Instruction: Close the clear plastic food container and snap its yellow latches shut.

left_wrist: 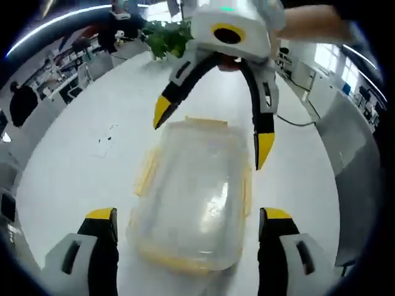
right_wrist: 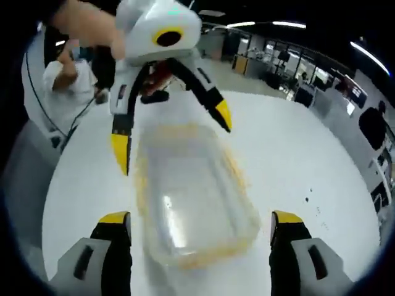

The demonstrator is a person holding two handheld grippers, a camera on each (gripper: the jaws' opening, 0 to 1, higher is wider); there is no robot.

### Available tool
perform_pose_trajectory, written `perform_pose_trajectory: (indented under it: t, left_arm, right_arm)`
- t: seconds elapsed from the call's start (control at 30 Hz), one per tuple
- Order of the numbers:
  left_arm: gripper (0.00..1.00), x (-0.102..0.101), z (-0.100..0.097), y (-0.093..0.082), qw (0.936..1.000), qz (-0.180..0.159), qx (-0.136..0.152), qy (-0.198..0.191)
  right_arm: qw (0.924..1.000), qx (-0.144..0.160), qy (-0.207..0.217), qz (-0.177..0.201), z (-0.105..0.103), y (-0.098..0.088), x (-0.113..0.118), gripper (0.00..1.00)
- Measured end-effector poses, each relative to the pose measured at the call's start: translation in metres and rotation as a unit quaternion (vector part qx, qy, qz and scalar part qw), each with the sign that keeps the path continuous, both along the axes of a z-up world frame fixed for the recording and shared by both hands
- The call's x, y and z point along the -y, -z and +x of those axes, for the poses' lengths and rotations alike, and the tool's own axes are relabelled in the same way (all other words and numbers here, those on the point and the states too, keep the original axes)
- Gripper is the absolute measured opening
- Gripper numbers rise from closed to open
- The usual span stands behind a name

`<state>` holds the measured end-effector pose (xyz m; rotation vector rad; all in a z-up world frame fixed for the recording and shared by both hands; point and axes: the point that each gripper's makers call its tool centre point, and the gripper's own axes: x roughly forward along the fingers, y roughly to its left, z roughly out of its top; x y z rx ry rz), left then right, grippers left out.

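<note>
A clear plastic food container (left_wrist: 194, 197) with its lid on lies on the white table (left_wrist: 80, 166), yellow latches (left_wrist: 145, 172) along its sides. In the left gripper view my left gripper (left_wrist: 188, 216) is open, its yellow-tipped jaws standing wide on either side of the container's near end. My right gripper (left_wrist: 213, 129) reaches in from the far side, open, with its tips over the far end. From the right gripper view the container (right_wrist: 191, 197) lies between the open right gripper (right_wrist: 201, 217) and the left gripper (right_wrist: 171, 132) opposite. Whether any tip touches the lid I cannot tell.
A green plant (left_wrist: 166, 37) stands at the table's far edge and a dark cable (left_wrist: 296, 121) trails off to the right. A person in white (right_wrist: 62, 74) is beyond the table. Small dark specks (left_wrist: 108, 137) mark the tabletop. Office desks surround the table.
</note>
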<state>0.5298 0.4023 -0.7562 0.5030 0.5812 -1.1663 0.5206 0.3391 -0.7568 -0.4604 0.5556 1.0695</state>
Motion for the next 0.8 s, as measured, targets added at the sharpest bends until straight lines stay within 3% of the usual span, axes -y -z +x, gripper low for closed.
perform_pose_trajectory:
  t: [0.13, 0.23, 0.37, 0.43, 0.53, 0.8]
  left_arm:
    - [0.95, -0.012, -0.004, -0.006, 0.9928, -0.081, 0.012, -0.087]
    - [0.95, -0.018, -0.007, -0.007, 0.9852, -0.108, 0.028, -0.131]
    - [0.94, -0.026, -0.008, -0.005, 0.9653, -0.152, 0.025, -0.211]
    - [0.94, -0.025, -0.013, -0.005, 0.9583, -0.171, 0.018, -0.228]
    - [0.93, -0.029, -0.019, 0.000, 0.9560, -0.166, 0.020, -0.241]
    - [0.91, -0.042, -0.026, -0.001, 0.9451, -0.182, 0.012, -0.271]
  right_arm:
    - [0.9933, 0.027, 0.086, 0.073, -0.005, -0.010, 0.011, 0.97]
    - [0.9843, 0.056, 0.136, 0.097, -0.007, -0.011, 0.017, 0.98]
    - [0.9666, 0.077, 0.198, 0.143, -0.011, -0.014, 0.013, 0.99]
    - [0.9631, 0.082, 0.211, 0.145, -0.016, -0.012, 0.010, 0.98]
    - [0.9614, 0.074, 0.217, 0.152, -0.020, -0.005, 0.009, 0.97]
    - [0.9530, 0.048, 0.248, 0.168, -0.031, -0.005, 0.018, 0.96]
